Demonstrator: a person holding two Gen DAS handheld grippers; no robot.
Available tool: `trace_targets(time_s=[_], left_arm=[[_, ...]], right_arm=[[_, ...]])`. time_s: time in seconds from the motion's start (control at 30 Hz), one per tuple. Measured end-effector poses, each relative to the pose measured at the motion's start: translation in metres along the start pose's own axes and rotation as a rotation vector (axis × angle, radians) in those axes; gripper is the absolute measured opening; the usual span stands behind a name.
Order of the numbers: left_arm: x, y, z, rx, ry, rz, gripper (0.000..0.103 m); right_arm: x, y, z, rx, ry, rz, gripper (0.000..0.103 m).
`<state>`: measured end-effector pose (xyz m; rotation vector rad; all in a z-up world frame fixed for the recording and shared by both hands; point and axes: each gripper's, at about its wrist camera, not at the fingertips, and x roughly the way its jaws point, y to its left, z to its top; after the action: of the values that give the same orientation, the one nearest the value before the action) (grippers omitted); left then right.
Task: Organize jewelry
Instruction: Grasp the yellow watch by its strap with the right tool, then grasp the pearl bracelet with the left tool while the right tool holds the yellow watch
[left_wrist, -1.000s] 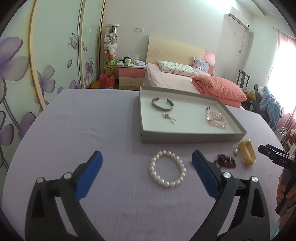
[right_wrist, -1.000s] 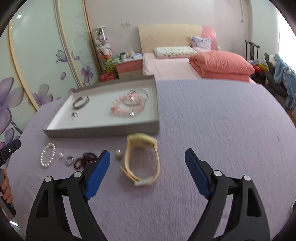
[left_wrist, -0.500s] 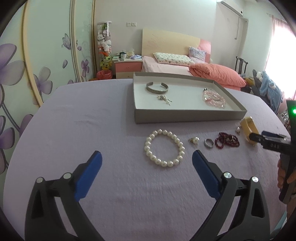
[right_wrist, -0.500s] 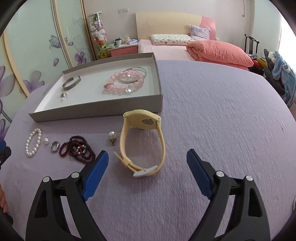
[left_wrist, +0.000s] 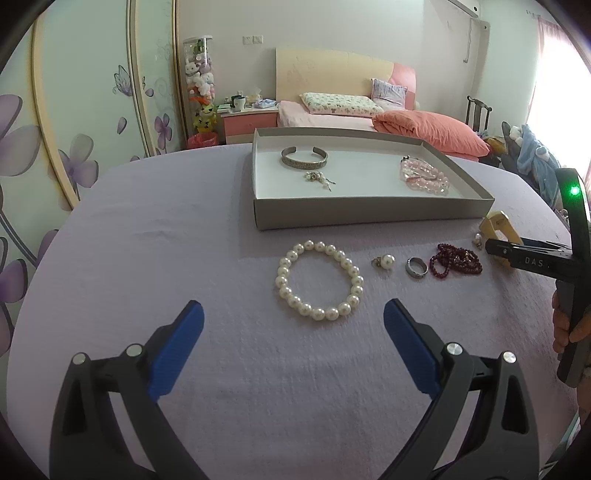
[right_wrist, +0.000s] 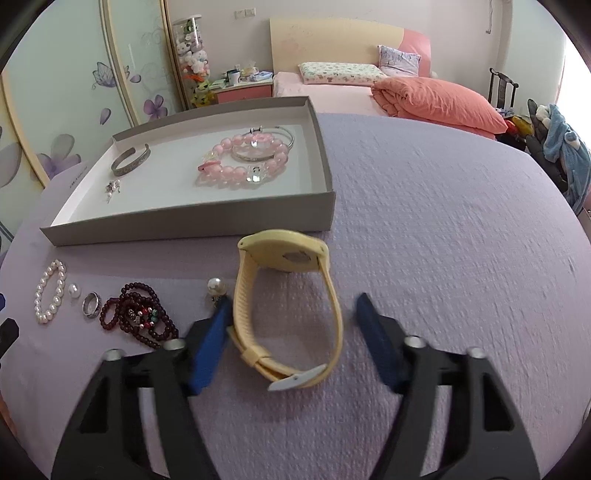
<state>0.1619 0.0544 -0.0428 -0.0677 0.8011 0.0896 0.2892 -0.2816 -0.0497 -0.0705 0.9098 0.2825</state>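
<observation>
Open right tool (right_wrist: 291, 317) astride yellow watch (right_wrist: 288, 299).

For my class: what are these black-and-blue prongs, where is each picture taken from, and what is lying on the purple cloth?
No robot here: a person holds a pincer tool in each hand, each carrying a wide-angle camera looking along its blue fingers. One picture comes from the left tool, the other from the right tool. Both are open and hold nothing. The right one straddles a yellow watch. Loose on the cloth lie a pearl bracelet, a silver ring and dark red beads. The grey tray holds a silver cuff and a pink bracelet.
</observation>
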Motion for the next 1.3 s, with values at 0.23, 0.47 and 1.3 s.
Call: trace_targets(time_s=[0.23, 0.47, 1.3], left_arm=[[0.007, 0.011, 0.005, -0.051, 0.015, 0.003, 0.095], [0.027, 0.022, 0.017, -0.141, 0.076, -0.015, 0.057], [0.051, -0.007, 0.021, -0.056, 0.114, 0.062, 0.01]], right_arm=[[-0.01, -0.004, -0.001, 0.026, -0.022, 0.025, 0.034], [-0.024, -0.005, 0.004, 0.042, -0.053, 0.045, 0.034], [-0.036, -0.003, 0.005, 0.021, -0.07, 0.091, 0.034]])
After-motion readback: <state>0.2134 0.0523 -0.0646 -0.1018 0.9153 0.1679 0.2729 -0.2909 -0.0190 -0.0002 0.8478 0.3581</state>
